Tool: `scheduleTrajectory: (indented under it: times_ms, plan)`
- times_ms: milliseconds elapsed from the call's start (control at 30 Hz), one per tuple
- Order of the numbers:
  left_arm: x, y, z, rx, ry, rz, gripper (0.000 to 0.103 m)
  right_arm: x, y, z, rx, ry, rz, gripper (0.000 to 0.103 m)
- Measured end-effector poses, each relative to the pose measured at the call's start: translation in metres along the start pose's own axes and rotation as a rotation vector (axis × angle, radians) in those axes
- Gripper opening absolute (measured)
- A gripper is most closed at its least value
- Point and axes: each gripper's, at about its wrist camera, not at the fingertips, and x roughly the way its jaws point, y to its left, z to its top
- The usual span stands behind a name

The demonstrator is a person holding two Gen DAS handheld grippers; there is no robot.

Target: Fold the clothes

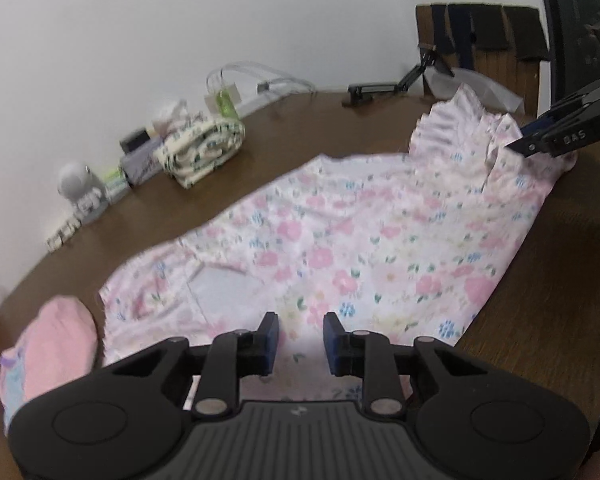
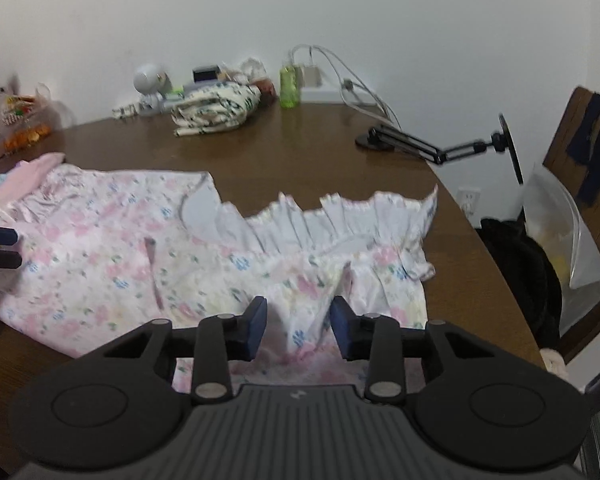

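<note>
The floral dress (image 1: 340,236) lies spread flat on my brown table (image 1: 284,140), its long axis running along the near edge. The neck opening and sleeve end sit toward my left, and the ruffled hem (image 2: 340,220) is toward my right, partly flipped back so its pale underside shows. Part of the near side of the cloth reaches the table's front edge.

My left gripper (image 1: 301,338) hangs low over the neck end of the dress, pointing forward across the fabric. Its jaws stand apart with a clear gap, and only the flat cloth shows between the blue pads — nothing is pinched there.

My right gripper (image 2: 299,322) is over the hem end, tilted down at the cloth. Its jaws are also spread, and a raised fold of the floral fabric stands up in the gap between the pads. I cannot tell whether the pads touch it. From the left wrist view, the right fingertips sit right at the ruffle by the table's right edge.

Just beside the neck end lies a pink garment (image 1: 56,344) — folded. Another folded cloth (image 2: 216,110), cream with a dark print, rests well apart near the wall, close to a green bottle (image 2: 290,86).
</note>
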Motion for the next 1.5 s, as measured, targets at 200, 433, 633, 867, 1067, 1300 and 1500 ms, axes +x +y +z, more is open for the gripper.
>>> scheduleTrajectory:
  times_ms: [200, 433, 633, 867, 1067, 1300, 1500]
  plan:
    - [-0.008, 0.004, -0.002, -0.036, -0.005, 0.001, 0.043, -0.007, 0.003, -0.004, -0.009, -0.001, 0.023, 0.047]
    - [-0.056, 0.027, 0.015, -0.032, -0.121, 0.04, 0.099, -0.048, -0.015, 0.011, 0.079, -0.073, 0.121, 0.096]
    - [-0.052, 0.054, 0.05, -0.052, -0.081, -0.016, 0.102, -0.045, -0.031, 0.043, 0.044, -0.028, 0.102, 0.103]
    - [0.01, 0.071, 0.095, 0.046, 0.07, -0.076, 0.102, 0.008, -0.049, 0.084, -0.034, 0.124, 0.021, 0.103]
    - [0.068, 0.081, 0.117, 0.17, 0.181, -0.126, 0.101, 0.063, -0.071, 0.112, -0.058, 0.242, -0.005, 0.102]
    - [0.133, 0.102, 0.131, 0.243, 0.277, -0.208, 0.085, 0.108, -0.09, 0.136, -0.071, 0.307, 0.136, 0.081]
    - [0.154, 0.119, 0.12, 0.229, 0.347, -0.327, 0.083, 0.133, -0.077, 0.145, -0.231, 0.366, 0.221, 0.077]
